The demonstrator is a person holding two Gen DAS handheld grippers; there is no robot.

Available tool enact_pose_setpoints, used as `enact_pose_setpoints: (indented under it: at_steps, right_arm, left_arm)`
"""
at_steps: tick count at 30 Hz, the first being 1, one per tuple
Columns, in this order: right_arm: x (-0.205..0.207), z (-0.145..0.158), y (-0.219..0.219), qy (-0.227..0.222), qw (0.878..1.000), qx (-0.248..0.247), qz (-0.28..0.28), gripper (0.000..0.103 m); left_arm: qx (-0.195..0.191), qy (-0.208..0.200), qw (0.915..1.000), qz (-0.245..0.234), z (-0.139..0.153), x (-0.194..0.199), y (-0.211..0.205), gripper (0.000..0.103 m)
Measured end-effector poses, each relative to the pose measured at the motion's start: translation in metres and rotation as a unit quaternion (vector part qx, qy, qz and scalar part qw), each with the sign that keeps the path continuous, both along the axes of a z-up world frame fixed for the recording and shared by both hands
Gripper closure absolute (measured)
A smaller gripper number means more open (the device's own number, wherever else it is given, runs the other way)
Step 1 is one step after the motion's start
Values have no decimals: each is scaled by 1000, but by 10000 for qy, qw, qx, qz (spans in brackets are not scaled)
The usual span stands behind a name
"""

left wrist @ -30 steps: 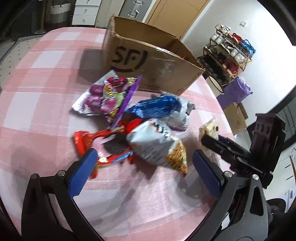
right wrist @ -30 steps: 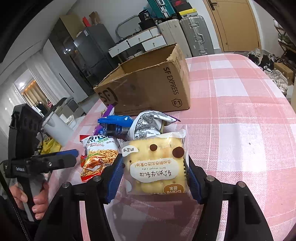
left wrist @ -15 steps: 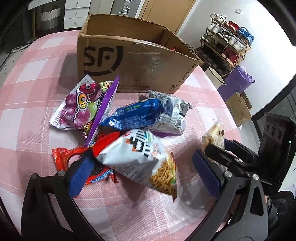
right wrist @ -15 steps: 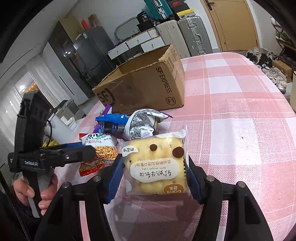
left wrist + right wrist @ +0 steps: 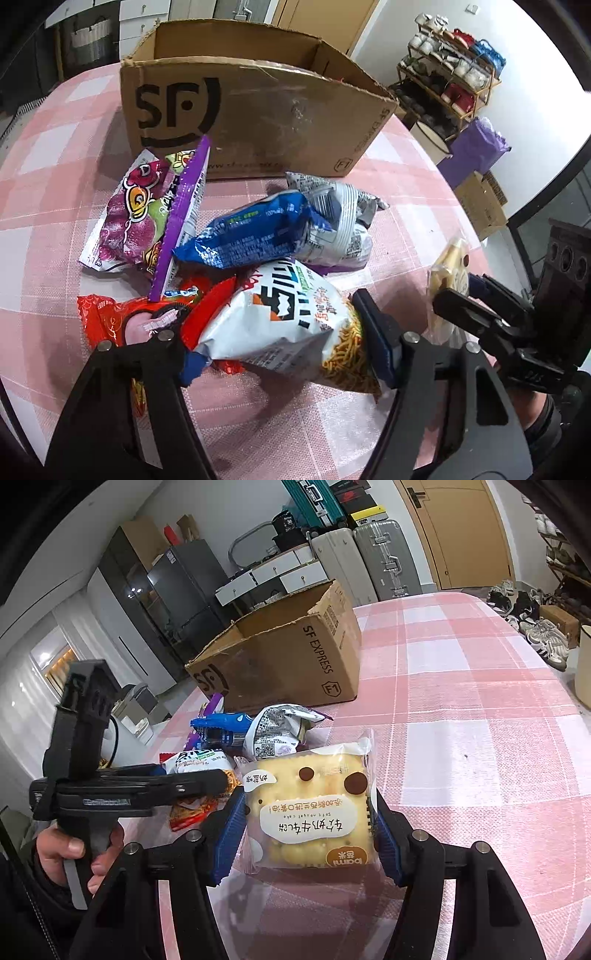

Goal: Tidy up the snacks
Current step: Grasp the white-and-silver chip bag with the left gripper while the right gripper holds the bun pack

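My left gripper [image 5: 284, 341] is shut on the white noodle-snack bag [image 5: 291, 317], its blue pads pressing both sides of the bag. My right gripper [image 5: 308, 834] is shut on a yellow nougat cake packet [image 5: 310, 808] and holds it just above the table; it also shows side-on in the left wrist view [image 5: 448, 280]. A pile of snacks lies before the open SF cardboard box [image 5: 255, 110]: a purple grape candy bag [image 5: 147, 210], a blue bag [image 5: 255, 232], a silver bag [image 5: 340, 225] and a red packet [image 5: 122, 325].
The round table has a pink checked cloth [image 5: 461, 686]. The box also shows in the right wrist view [image 5: 280, 661]. A shoe rack [image 5: 450, 70] and purple bag [image 5: 476, 147] stand beyond the table; suitcases [image 5: 373, 561] and a door are behind.
My left gripper has moved forward into the pile and closed on the noodle-snack bag. The right gripper still holds the cake packet in about the same place.
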State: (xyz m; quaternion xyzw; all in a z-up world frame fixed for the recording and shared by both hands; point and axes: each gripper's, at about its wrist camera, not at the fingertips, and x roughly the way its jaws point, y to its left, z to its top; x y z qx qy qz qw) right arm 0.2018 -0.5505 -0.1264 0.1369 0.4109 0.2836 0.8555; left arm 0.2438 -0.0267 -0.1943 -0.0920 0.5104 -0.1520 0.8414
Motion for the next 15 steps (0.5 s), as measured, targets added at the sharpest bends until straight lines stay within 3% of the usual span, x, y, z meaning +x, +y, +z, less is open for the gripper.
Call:
enact_pose_setpoints:
  at_steps: [3,15]
  right_arm:
    - [-2,0,-1,-4,10000,-7,-17,39]
    - [-8,8,3,-92,9999,-113,9,39]
  left_arm:
    - [-157,24,9999,60,0,-2,8,54]
    - [-404,-45,9992,-49,1,-19,15,55]
